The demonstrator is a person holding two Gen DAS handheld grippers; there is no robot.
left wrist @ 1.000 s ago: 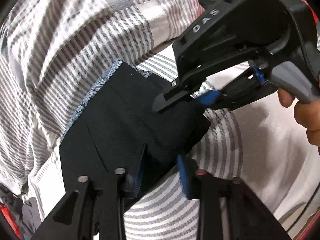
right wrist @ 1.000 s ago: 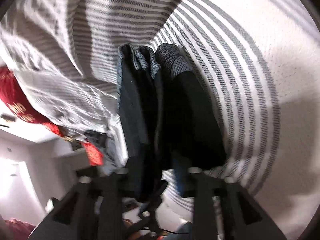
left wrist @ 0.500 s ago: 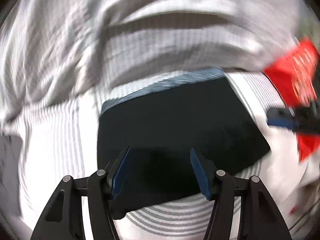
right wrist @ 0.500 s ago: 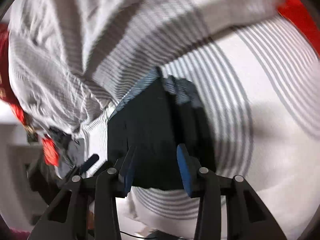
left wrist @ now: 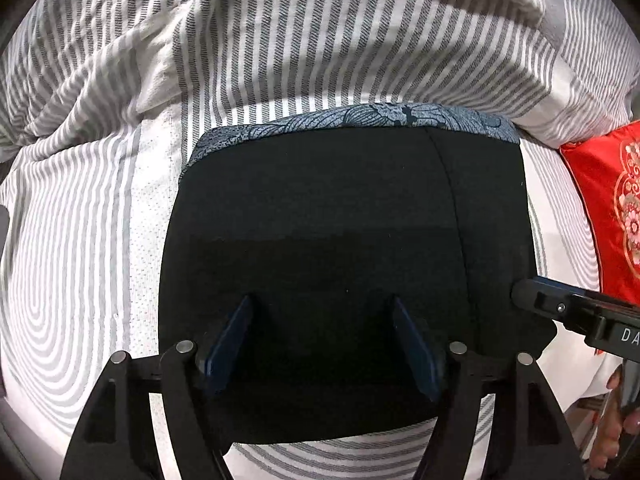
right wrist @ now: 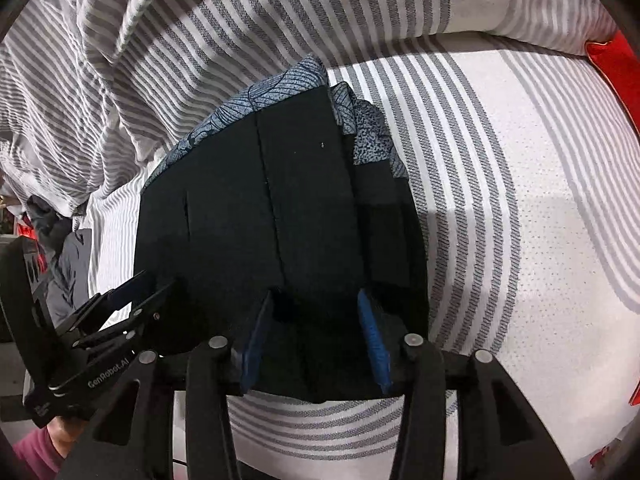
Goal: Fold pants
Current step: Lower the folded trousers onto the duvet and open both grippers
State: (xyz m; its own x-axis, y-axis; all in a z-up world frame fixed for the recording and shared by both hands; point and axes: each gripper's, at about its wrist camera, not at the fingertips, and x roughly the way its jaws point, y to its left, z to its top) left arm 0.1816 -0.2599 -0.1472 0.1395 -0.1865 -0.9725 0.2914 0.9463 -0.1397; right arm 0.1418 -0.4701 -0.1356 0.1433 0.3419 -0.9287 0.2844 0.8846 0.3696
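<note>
Left claw point(left wrist: 320, 340) hangs wide open over the near edge of the pants point(left wrist: 340, 240), holding nothing. Right claw point(right wrist: 316, 328) is open too, a bit narrower, over the pants' right end. Pants lie folded in a dark stack on the striped bed point(right wrist: 500, 200), patterned waistband at the far edge w/ the rumpled duvet point(left wrist: 280, 40) behind. Long axis runs left-right; both claws sit abt equally near, prob just above the cloth, contact hard to tell.

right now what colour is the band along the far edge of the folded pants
Blue-grey with a dark line print, against the black pants. The band shows best in the left wrist view.
</note>
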